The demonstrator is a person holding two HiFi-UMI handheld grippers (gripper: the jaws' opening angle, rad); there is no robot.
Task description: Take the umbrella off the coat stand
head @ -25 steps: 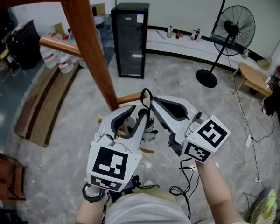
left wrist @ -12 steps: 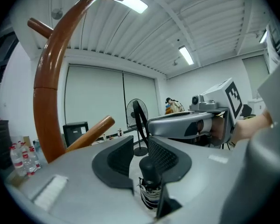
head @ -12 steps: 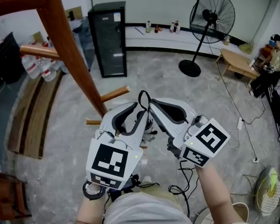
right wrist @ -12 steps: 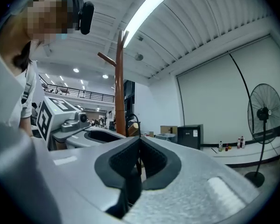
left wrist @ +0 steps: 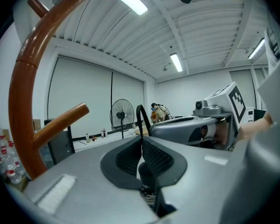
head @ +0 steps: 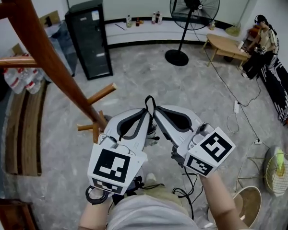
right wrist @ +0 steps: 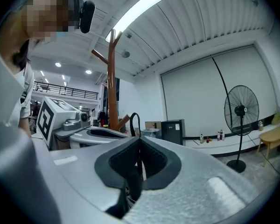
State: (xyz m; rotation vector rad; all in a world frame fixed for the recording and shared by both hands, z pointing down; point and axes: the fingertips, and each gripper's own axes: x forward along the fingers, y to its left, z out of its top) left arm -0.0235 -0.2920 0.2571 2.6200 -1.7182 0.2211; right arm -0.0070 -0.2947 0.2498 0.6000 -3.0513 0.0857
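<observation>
Grippers in the head view lie side by side above the grey floor (head: 149,75), with their tips brought together. The left gripper (head: 146,111) and the right gripper (head: 156,109) both meet at the black strap loop (head: 149,103) of the umbrella (head: 152,130). The umbrella's dark body shows only in part in the gap below them. The loop stands just right of the wooden coat stand (head: 43,56) and its low pegs (head: 100,94), apart from them and hanging on none. Behind are a black cabinet (head: 91,37), a standing fan (head: 194,4) and a low wooden table (head: 225,44).

In the left gripper view the jaws have just closed. The two dark pads (left wrist: 156,155) are pressed together, and the strap loop (left wrist: 140,118) comes up out of the line where they meet. A dark round part of the umbrella (left wrist: 147,174) sits low behind the pads. The stand's curved arm (left wrist: 18,78) rises at the left.

In the right gripper view the jaws are also together, pinching the same strap. It runs as a thin black line between the pads (right wrist: 156,160) and loops (right wrist: 132,121) beyond the tips. The stand (right wrist: 112,87) is upright behind the left gripper.
</observation>
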